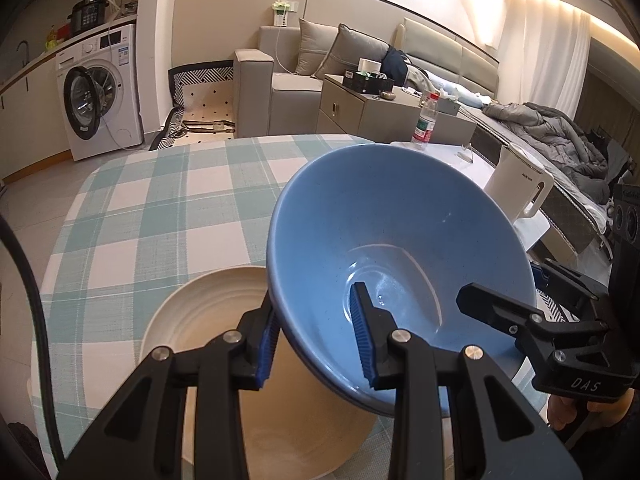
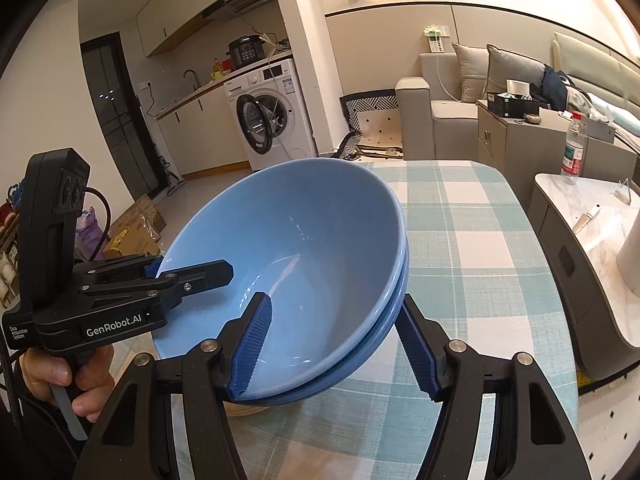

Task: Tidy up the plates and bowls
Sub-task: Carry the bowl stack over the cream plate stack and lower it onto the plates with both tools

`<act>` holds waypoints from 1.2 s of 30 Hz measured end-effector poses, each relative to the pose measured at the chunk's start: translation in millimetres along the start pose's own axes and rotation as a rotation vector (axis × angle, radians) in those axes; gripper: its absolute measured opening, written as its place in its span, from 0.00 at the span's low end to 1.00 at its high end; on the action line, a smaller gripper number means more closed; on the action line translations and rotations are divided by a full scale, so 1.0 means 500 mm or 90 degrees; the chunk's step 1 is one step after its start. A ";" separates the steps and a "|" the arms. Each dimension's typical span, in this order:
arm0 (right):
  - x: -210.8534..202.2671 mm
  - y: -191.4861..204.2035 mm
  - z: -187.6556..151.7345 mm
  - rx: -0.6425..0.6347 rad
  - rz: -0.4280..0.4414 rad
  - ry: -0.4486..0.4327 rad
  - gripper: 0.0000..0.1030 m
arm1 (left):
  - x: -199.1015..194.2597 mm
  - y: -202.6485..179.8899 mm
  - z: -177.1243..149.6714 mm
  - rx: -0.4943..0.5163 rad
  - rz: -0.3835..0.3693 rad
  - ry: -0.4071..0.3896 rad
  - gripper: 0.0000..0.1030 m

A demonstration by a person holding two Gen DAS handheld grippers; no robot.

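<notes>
Both the left gripper [image 1: 316, 344] and right gripper [image 2: 340, 348] clamp the tilted blue bowls [image 1: 400, 248], at about 7 and 5 o'clock of the rim; uneven lifting could slide the upper bowl onto the cream plate [image 1: 208, 320].

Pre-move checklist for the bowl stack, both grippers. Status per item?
1. Left gripper clamped on the blue bowls' rim: ok.
2. Right gripper on the opposite rim: ok, one finger inside, one outside.
3. Bowls nested: ok, two rims show.
4. Stack level: not ok, tilted.
5. Stack clear of the cream plate: cannot tell.
6. Tablecloth beyond is free: ok.
</notes>
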State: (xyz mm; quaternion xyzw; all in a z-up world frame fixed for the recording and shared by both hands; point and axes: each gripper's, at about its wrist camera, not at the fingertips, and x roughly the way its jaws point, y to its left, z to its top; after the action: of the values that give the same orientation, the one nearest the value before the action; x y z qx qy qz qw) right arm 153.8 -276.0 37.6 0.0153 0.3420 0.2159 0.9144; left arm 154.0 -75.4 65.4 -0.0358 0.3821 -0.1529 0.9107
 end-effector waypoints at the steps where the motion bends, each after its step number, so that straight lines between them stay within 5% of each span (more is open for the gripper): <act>1: 0.003 0.006 0.002 -0.002 0.003 0.001 0.64 | -0.003 0.007 -0.001 -0.004 0.001 -0.002 0.31; 36: 0.154 0.111 0.008 -0.022 0.077 0.059 0.64 | -0.003 0.164 -0.044 -0.065 0.079 0.012 0.31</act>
State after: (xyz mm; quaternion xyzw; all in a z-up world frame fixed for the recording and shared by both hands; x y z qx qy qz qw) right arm 186.8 -194.1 3.0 0.0100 0.3785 0.2770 0.8832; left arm 158.2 4.1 36.2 -0.0569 0.3996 -0.0765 0.9117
